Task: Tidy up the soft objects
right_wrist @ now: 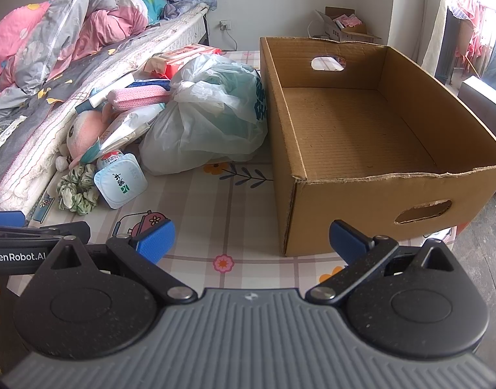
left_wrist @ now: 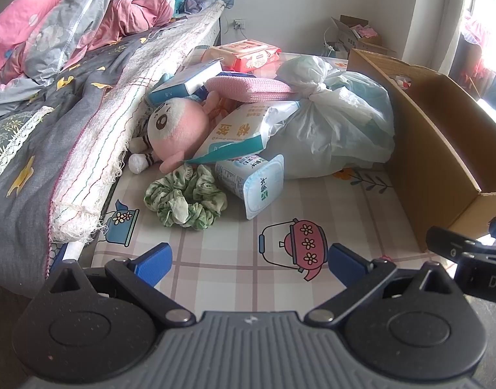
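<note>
A pile lies on the patterned mat beside the bed: a green scrunchie [left_wrist: 186,198] [right_wrist: 77,189], a pink plush toy [left_wrist: 176,129] [right_wrist: 84,136], a pink knitted pad [left_wrist: 248,88] [right_wrist: 139,95], a tissue pack [left_wrist: 238,133], a tied plastic bag [left_wrist: 335,123] [right_wrist: 209,120] and a yogurt cup [left_wrist: 257,184] [right_wrist: 121,183]. An empty cardboard box [right_wrist: 361,129] [left_wrist: 436,149] stands to the right. My left gripper [left_wrist: 249,262] is open and empty, a little short of the scrunchie. My right gripper [right_wrist: 251,243] is open and empty, before the box's near left corner.
The bed [left_wrist: 53,97] with rumpled quilts [right_wrist: 53,32] runs along the left. A blue-white carton [left_wrist: 186,82] and red wipes pack [left_wrist: 251,53] lie at the back of the pile. A small box of clutter [right_wrist: 345,27] sits by the far wall.
</note>
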A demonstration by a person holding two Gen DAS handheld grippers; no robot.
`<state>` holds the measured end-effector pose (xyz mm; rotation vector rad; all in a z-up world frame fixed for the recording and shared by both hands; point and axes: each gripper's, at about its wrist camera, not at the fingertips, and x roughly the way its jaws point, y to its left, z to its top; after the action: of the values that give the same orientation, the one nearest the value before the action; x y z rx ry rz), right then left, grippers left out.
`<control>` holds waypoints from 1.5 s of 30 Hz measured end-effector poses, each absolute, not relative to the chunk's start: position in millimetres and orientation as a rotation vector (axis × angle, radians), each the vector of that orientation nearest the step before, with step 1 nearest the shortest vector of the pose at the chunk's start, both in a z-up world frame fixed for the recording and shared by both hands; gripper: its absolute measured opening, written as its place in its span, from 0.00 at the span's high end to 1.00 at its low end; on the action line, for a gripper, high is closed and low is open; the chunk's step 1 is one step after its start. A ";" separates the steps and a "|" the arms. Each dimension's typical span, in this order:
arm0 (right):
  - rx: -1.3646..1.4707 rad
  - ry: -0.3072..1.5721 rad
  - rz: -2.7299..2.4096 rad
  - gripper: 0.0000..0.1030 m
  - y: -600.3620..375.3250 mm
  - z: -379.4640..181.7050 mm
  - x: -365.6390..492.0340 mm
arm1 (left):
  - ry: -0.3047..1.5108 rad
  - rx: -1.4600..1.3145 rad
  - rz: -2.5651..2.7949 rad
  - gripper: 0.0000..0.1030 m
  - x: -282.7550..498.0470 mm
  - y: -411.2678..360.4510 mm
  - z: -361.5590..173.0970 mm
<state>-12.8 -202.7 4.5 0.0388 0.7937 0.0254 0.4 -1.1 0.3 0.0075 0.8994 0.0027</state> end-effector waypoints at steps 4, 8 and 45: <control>0.039 0.796 0.026 0.01 -202.7 6.4 -11.8 | 0.901 0.006 0.003 0.01 0.4 -1.3 0.1; 0.036 0.800 0.025 0.01 -201.2 2.3 -11.5 | 0.901 0.007 0.001 0.01 0.6 -1.4 -0.3; 0.039 0.818 0.023 0.01 -199.0 -2.7 -7.5 | 0.917 0.003 -0.002 0.01 2.3 3.1 -10.3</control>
<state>-7.5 -199.0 -2.7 0.0394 0.8183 0.0232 2.3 3.1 -10.3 0.0025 0.9173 -0.0016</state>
